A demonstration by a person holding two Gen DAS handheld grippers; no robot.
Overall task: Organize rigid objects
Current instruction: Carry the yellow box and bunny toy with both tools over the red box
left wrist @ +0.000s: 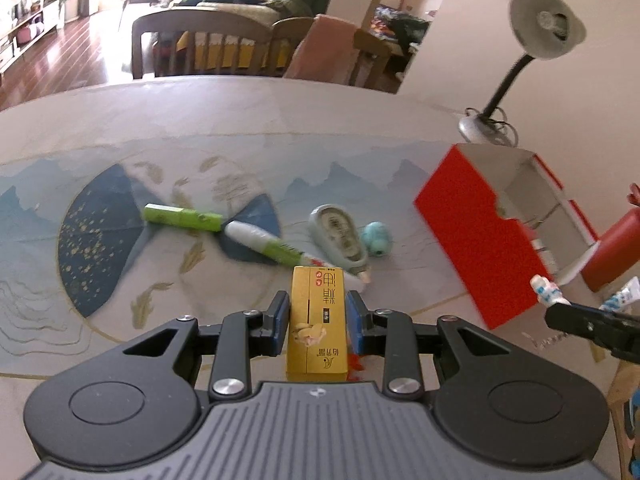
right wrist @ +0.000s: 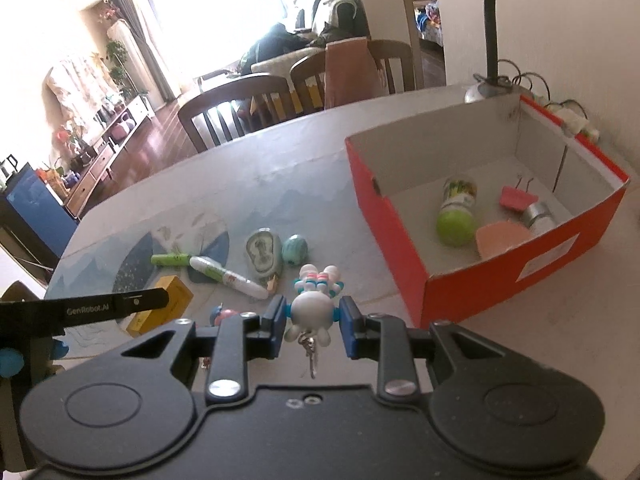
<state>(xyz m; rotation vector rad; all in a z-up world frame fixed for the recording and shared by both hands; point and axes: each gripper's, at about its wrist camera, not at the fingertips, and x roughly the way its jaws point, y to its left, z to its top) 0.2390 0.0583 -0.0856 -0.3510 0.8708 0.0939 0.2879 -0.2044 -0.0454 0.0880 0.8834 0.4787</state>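
Left gripper [left wrist: 317, 312]: I have it closed on the yellow carton [left wrist: 316, 320]; the blue pads [left wrist: 354, 312] press the two long side faces, so the carton points forward along the fingers and cannot twist; it appears lifted just off the desk [left wrist: 240, 120].
Right gripper [right wrist: 313, 314]: I have it closed on the white toy figure keychain [right wrist: 314, 304]; the pads bear on the round white body, the widest firm part, while the metal ring [right wrist: 311, 354] hangs free below.
Yellow carton, appearance: slim rectangular box, gold-yellow, dark printed characters on the top face, a small picture near the rear end; edges look crisp, so I judge it rigid enough for a firm side grip.
Toy figure keychain, appearance: glossy white rounded body, blue and pink trim at the forward end; smooth surface, so I judge slip to be the main risk.
Red box [right wrist: 476, 236]: open-topped, on the desk ahead and right of my right gripper; it holds a green-capped bottle [right wrist: 456, 212], a pink binder clip [right wrist: 518, 196], a silver cylinder [right wrist: 538, 216] and a pale pink piece [right wrist: 502, 240]; I judge it to be the destination, hence both loads face it.
Items on the desk: green marker [left wrist: 182, 218], white-and-green pen [left wrist: 266, 244], correction tape dispenser [left wrist: 340, 236], teal egg-shaped object [left wrist: 376, 239]; grouped near the middle, left of the red box, not yet collected.
Desk lamp [left wrist: 520, 60]: stands behind the red box; not part of the sorting.
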